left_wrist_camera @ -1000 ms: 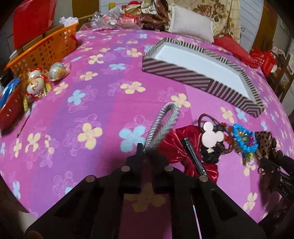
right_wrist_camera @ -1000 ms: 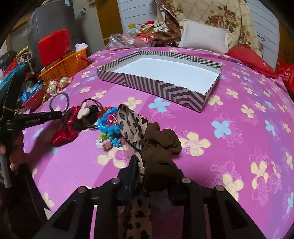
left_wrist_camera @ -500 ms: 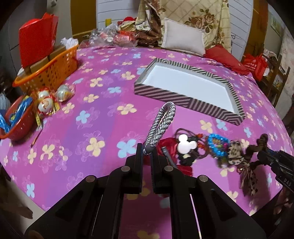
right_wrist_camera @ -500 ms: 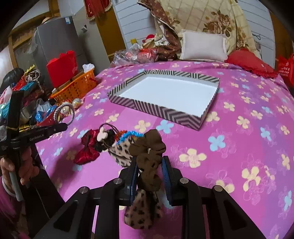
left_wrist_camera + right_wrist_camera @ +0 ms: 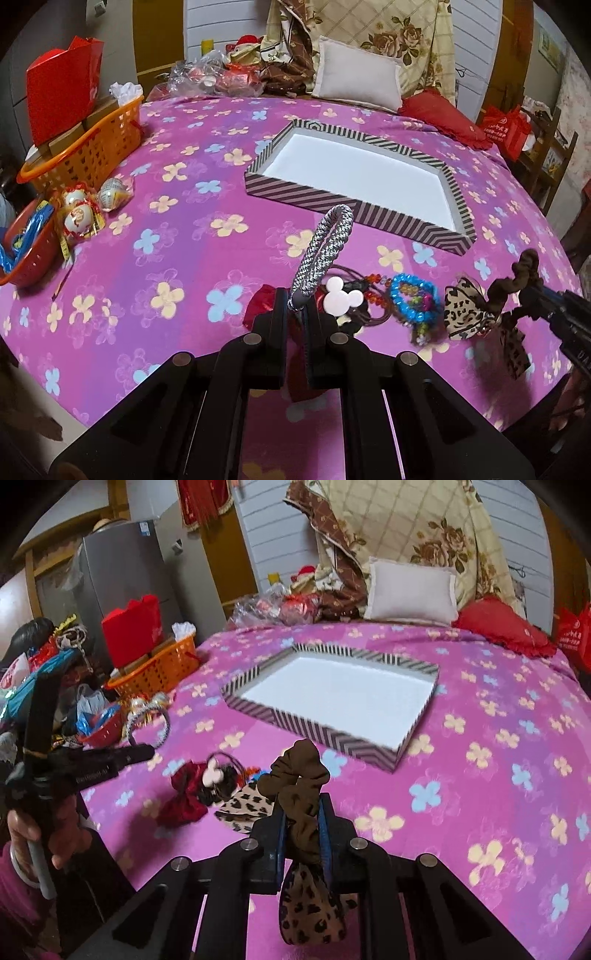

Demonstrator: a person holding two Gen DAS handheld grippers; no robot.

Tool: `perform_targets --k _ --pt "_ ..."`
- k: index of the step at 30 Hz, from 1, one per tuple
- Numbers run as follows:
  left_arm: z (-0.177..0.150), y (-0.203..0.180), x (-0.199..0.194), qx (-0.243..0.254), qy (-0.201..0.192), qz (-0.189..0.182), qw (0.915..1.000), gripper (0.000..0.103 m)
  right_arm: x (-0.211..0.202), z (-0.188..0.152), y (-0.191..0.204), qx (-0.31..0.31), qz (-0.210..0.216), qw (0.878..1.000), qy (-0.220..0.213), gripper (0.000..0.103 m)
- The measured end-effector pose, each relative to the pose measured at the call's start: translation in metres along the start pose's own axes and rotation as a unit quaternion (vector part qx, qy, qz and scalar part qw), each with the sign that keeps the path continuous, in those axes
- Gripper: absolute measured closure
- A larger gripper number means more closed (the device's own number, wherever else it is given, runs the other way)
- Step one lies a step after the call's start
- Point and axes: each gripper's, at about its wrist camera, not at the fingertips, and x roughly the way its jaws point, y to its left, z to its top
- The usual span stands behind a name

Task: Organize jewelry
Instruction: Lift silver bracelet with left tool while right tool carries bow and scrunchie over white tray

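Grey braided bracelet [image 5: 325, 254] pinched in left tongs [image 5: 297, 314]; brown scrunchie [image 5: 299, 775] squeezed by right tongs [image 5: 301, 825], jaws just closing; striped tray [image 5: 291, 190] at twelve o'clock.

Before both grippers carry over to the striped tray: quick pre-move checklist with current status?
1. Left gripper shut on the grey braided bracelet: ok; the loop stands up from the jaws.
2. Right gripper shut on the brown scrunchie: ok; its jaws have just been closing on the fabric.
3. Scrunchie's leopard-print tails free of the pile: cannot tell; they hang below the jaws, near other leopard fabric.
4. Striped tray has room: ok; its white floor is bare.
5. Path to the tray: ok; only flowered bedspread in between.
6. Pieces still to sort: not ok; mouse-shaped hair tie and blue beaded bracelet lie on the bedspread.
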Motion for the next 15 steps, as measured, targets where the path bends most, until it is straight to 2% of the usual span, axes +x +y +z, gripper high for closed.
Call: perform_targets --k 8,15 --pt "0.017 -0.012 0.006 -0.004 0.001 -0.009 1.0000 0.097 -0.004 0.030 -0.011 -0.003 -0.017 1.000 -0.025 0.088" --pt "0.045 -0.025 0.023 -0.002 0.006 0.001 1.0000 0.097 0.007 0.062 -0.030 -0.001 -0.034 0.999 -0.038 0.088"
